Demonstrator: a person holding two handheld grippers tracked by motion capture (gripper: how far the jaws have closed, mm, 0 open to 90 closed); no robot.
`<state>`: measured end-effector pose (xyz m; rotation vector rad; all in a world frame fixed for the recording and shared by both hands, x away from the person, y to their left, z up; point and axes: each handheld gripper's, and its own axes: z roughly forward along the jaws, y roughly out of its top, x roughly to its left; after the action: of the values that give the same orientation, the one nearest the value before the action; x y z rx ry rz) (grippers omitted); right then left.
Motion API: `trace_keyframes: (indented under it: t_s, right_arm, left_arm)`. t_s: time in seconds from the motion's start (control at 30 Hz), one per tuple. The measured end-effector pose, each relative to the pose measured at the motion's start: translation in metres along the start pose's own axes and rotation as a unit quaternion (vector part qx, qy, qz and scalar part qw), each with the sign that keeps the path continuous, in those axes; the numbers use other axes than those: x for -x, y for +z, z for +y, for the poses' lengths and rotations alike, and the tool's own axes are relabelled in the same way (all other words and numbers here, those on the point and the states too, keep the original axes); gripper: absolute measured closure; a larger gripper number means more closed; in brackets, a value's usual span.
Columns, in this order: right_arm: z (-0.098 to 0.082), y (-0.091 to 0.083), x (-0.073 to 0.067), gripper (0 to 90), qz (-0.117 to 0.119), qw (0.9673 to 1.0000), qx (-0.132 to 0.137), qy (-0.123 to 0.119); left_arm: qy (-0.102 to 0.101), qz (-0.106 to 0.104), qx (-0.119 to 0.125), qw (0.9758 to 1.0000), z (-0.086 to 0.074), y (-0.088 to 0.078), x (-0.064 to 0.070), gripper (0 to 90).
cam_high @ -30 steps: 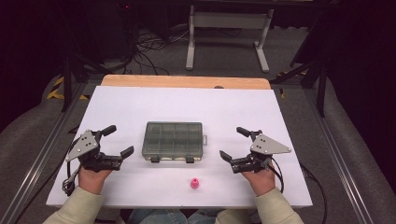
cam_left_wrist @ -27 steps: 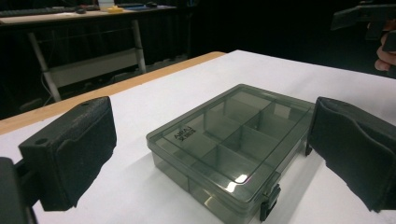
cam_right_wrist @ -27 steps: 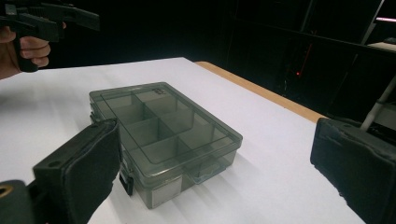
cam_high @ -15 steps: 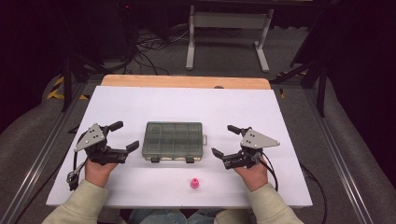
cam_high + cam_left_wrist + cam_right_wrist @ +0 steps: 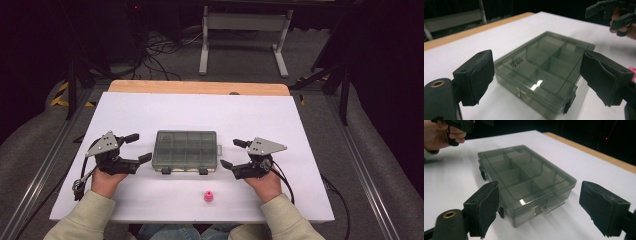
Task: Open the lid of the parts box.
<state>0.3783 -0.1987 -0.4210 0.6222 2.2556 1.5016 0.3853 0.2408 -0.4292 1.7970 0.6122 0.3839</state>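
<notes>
The clear plastic box (image 5: 186, 151) lies shut and flat near the middle of the worktop (image 5: 300, 125), its latches toward the near edge; it looks light, stiff and smooth-sided, so take it by its two short ends, low on the walls. Your left gripper (image 5: 135, 148) and right gripper (image 5: 232, 153) flank those ends, jaws released and just now narrowing with nothing between them. A small pink piece (image 5: 208, 197) sits by the near edge.

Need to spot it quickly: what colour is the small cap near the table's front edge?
Pink; the cap shows best in the high view.
</notes>
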Motion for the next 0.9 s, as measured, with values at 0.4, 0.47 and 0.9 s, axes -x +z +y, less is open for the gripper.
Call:
trace_keyframes:
  t_s: [0.4, 0.47, 0.9]
  right_arm:
    - [-0.005, 0.012, -0.003, 18.7, 0.022, 0.9986, -0.048, 0.000]
    - [-0.006, 0.015, -0.004, 18.7, 0.026, 0.9982, -0.054, 0.000]
    - [-0.014, 0.026, -0.010, 19.6, 0.039, 0.9939, -0.103, 0.002]
  left_arm:
    - [0.007, -0.025, -0.080, 0.9965, -0.007, 0.011, -0.001, 19.1]
    - [0.008, -0.026, -0.089, 0.9957, -0.007, 0.011, 0.000, 21.1]
    - [0.016, -0.034, -0.157, 0.9869, -0.015, 0.016, 0.005, 26.9]
